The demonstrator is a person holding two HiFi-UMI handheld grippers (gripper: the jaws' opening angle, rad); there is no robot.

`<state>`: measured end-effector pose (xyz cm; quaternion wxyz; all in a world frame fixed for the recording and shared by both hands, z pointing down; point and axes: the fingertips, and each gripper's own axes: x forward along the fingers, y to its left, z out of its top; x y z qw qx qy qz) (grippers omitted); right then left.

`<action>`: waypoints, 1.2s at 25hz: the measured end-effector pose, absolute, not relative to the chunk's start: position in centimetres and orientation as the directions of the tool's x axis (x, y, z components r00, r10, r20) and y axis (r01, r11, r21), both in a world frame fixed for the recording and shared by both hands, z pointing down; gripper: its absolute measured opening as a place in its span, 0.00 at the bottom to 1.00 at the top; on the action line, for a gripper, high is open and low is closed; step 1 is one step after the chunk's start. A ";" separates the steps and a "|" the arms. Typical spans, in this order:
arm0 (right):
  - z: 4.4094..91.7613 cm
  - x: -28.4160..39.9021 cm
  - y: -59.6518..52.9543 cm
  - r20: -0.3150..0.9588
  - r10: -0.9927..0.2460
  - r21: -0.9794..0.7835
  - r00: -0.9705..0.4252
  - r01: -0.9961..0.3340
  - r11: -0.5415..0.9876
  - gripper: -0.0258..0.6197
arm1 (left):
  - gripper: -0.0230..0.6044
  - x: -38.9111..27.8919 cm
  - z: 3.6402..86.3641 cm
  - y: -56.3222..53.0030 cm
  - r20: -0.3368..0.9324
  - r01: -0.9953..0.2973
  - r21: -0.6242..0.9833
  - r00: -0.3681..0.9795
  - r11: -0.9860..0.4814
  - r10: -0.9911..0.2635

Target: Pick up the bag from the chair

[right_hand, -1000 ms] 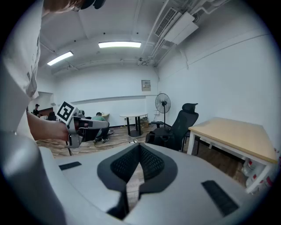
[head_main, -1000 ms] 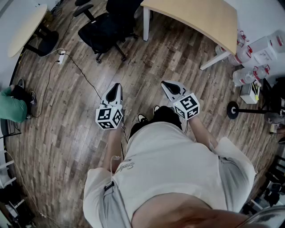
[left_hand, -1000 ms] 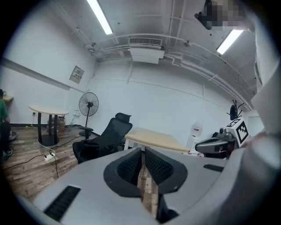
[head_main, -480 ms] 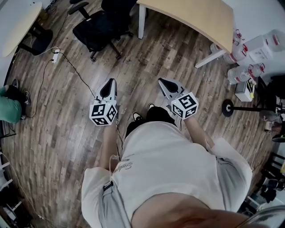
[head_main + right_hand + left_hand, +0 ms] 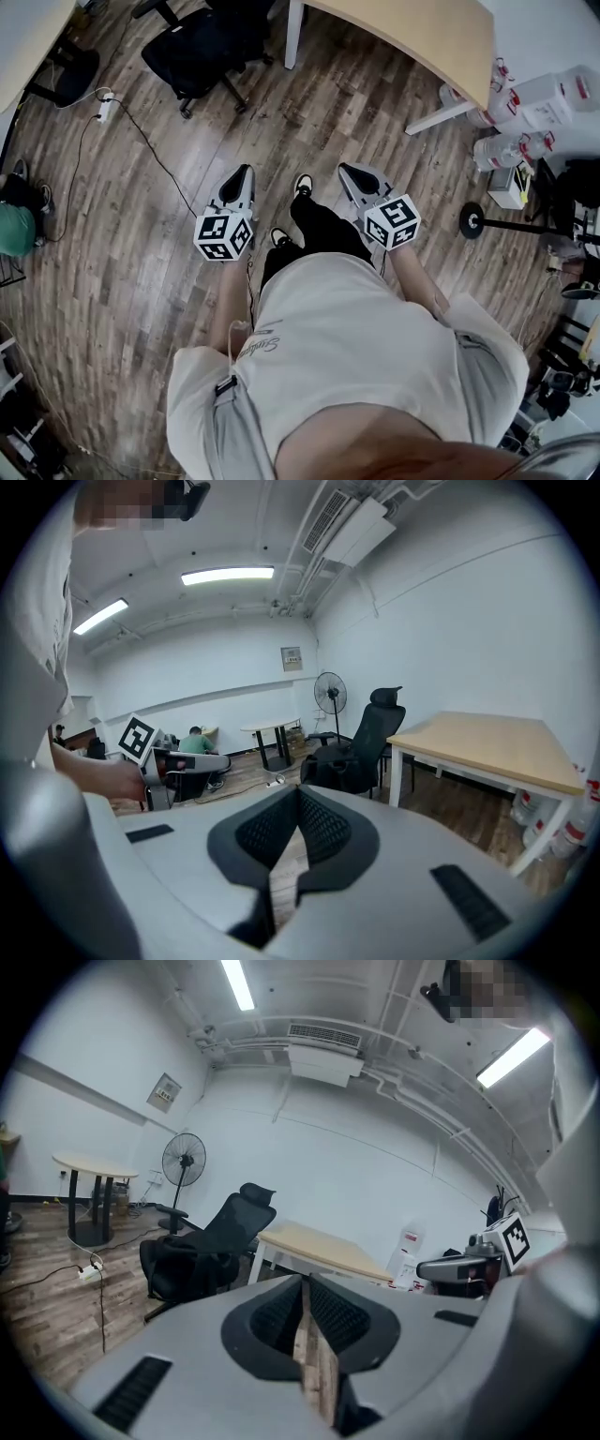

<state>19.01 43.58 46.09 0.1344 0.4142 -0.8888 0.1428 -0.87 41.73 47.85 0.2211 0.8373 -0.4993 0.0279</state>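
A black office chair (image 5: 192,52) stands at the far left of the head view, beside the wooden table. In the left gripper view a dark bag (image 5: 176,1265) bulges on the chair's (image 5: 234,1227) seat. The right gripper view shows the same bag (image 5: 330,766) on the chair (image 5: 375,733). In the head view the bag blends into the black seat. My left gripper (image 5: 240,176) and right gripper (image 5: 349,172) are held side by side over the wooden floor, well short of the chair. Both are shut and hold nothing; the jaws meet at left gripper (image 5: 305,1283) and right gripper (image 5: 298,794).
A light wooden table (image 5: 412,37) stands ahead to the right, with water bottles (image 5: 506,150) and a stand's round base (image 5: 469,220) beyond it. A power strip (image 5: 103,108) and its cable trail across the floor at left. A person in green (image 5: 14,230) crouches at the left edge.
The person has stepped forward, one foot now out between the grippers. The chair and table have shifted up and left in view. Both grippers stay shut.
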 end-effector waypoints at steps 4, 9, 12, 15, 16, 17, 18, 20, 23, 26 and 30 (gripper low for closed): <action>47.1 19.1 41.2 0.354 -0.678 -0.188 -0.644 -0.759 0.624 0.03 | 0.09 -1.2 47.3 39.1 0.289 -0.868 0.311 0.475 -0.388 -0.831; 47.0 17.3 34.7 0.319 -0.647 -0.189 -0.692 -0.716 0.673 0.03 | 0.09 -1.7 45.5 34.0 0.297 -0.879 0.281 0.461 -0.385 -0.837; 46.2 16.1 30.6 0.286 -0.637 -0.172 -0.716 -0.692 0.701 0.03 | 0.09 -1.8 45.2 30.9 0.314 -0.885 0.256 0.456 -0.388 -0.833; 46.1 16.1 27.5 0.266 -0.618 -0.183 -0.740 -0.668 0.721 0.03 | 0.09 -0.6 44.8 28.4 0.311 -0.887 0.236 0.456 -0.397 -0.834; 46.2 16.2 26.6 0.264 -0.608 -0.189 -0.748 -0.659 0.728 0.03 | 0.09 -0.2 44.6 27.6 0.306 -0.887 0.231 0.456 -0.399 -0.836; 46.3 16.2 25.7 0.260 -0.596 -0.198 -0.759 -0.647 0.737 0.03 | 0.09 0.1 44.5 26.9 0.304 -0.889 0.228 0.453 -0.398 -0.838; 46.2 16.1 25.0 0.253 -0.582 -0.207 -0.773 -0.631 0.748 0.03 | 0.09 0.3 44.4 26.3 0.304 -0.891 0.228 0.448 -0.393 -0.840; 45.7 16.0 23.9 0.238 -0.548 -0.216 -0.802 -0.594 0.775 0.03 | 0.09 0.4 44.3 25.4 0.311 -0.897 0.231 0.435 -0.377 -0.845; 45.8 16.4 21.6 0.235 -0.509 -0.220 -0.828 -0.555 0.802 0.03 | 0.09 0.7 44.3 23.5 0.326 -0.909 0.232 0.409 -0.347 -0.852; 46.3 17.0 18.9 0.235 -0.493 -0.220 -0.837 -0.540 0.812 0.03 | 0.09 1.7 44.7 21.5 0.337 -0.915 0.221 0.396 -0.337 -0.854; 46.6 16.9 18.2 0.222 -0.481 -0.247 -0.848 -0.526 0.814 0.03 | 0.09 2.8 45.3 21.6 0.363 -0.914 0.223 0.400 -0.338 -0.842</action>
